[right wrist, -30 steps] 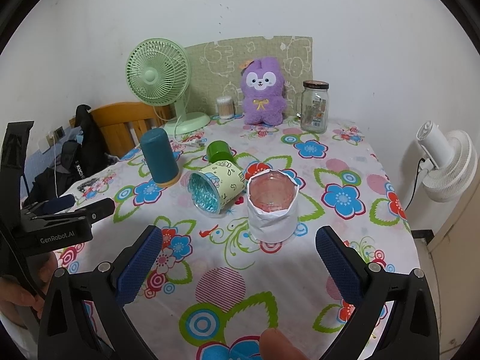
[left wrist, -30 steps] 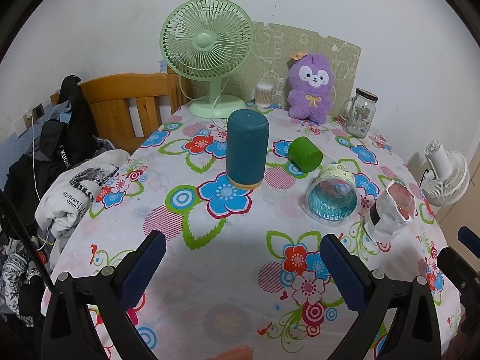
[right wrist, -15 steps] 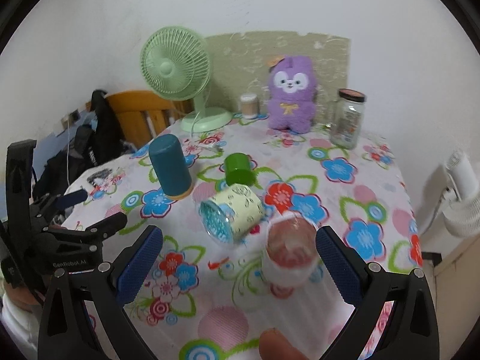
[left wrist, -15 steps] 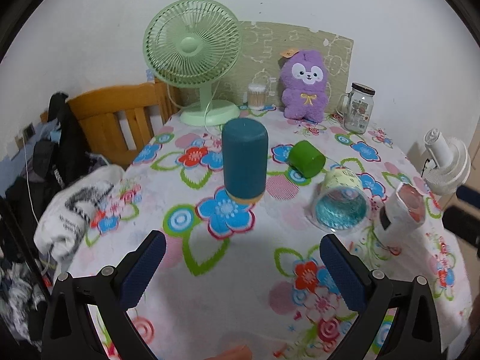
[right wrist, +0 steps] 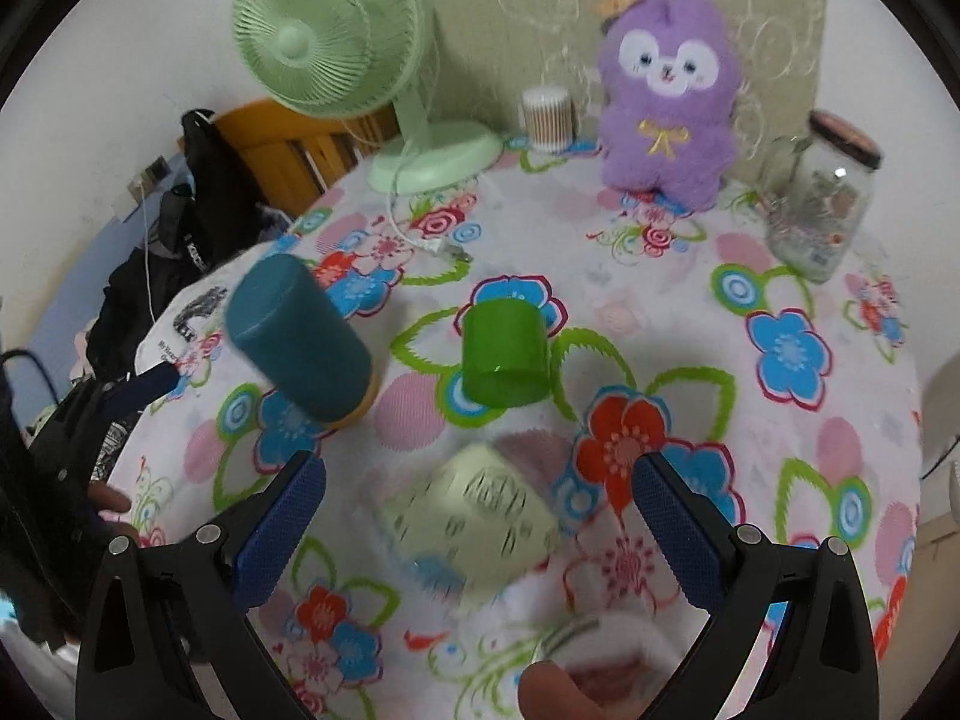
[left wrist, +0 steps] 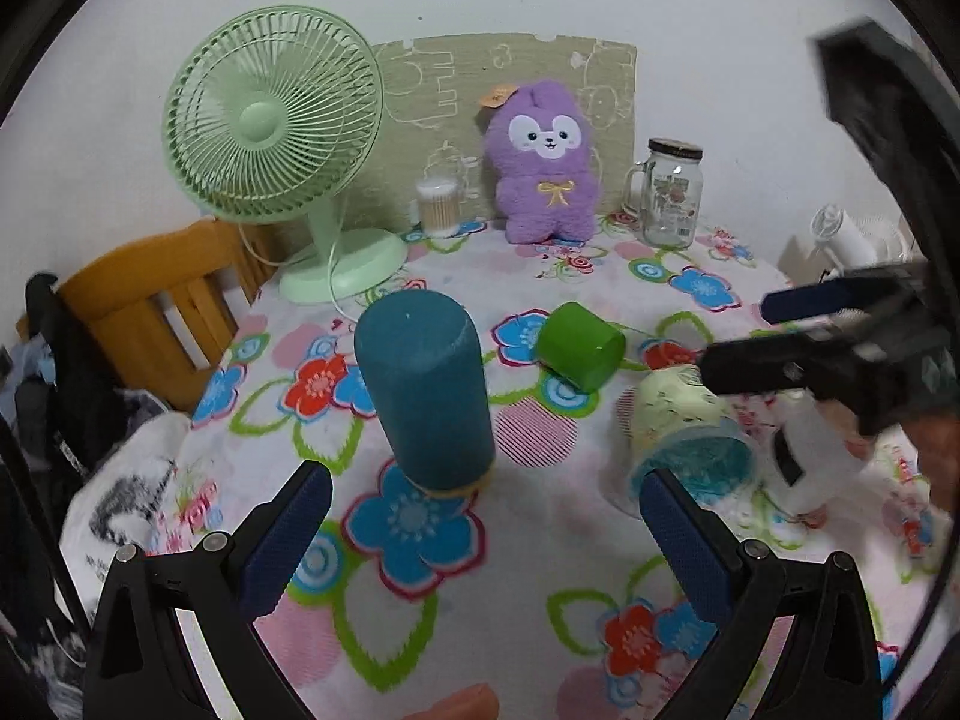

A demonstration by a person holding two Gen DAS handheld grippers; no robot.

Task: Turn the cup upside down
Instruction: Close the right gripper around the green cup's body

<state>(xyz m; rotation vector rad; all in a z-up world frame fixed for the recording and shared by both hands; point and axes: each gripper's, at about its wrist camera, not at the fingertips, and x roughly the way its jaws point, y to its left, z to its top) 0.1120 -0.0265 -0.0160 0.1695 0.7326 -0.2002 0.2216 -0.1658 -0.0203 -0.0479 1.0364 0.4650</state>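
Cup: the pale green cup (right wrist: pixel 480 516) is lying on its side on the counter (right wrist: pixel 798 438), mouth facing the holder, its teal inside showing in the left wrist view (left wrist: pixel 690 444).
Neighbours: a green cup (right wrist: pixel 504 354) is lying on its side just beyond it; a tall teal cup (right wrist: pixel 303 339) is standing mouth down to the left; a white paper-wrapped cup (left wrist: pixel 816 468) is sitting just to its right.
Right tool: the right tool (right wrist: pixel 480 501) is hovering above the pale green cup with its jaws spread wide, gripping nothing, one finger on either side of the cup's body.
Left tool: the left tool (left wrist: pixel 486 513) is also standing wide apart and empty, pointing toward the teal cup.
Step in hand: judging by the framing, the right tool is lining up for a grasp.
Doing it well: centring the fingers across the cup's middle, closing gently since the thin wall looks crushable, lifting clear before rotating, and setting the rim down flat away from the paper-wrapped cup.
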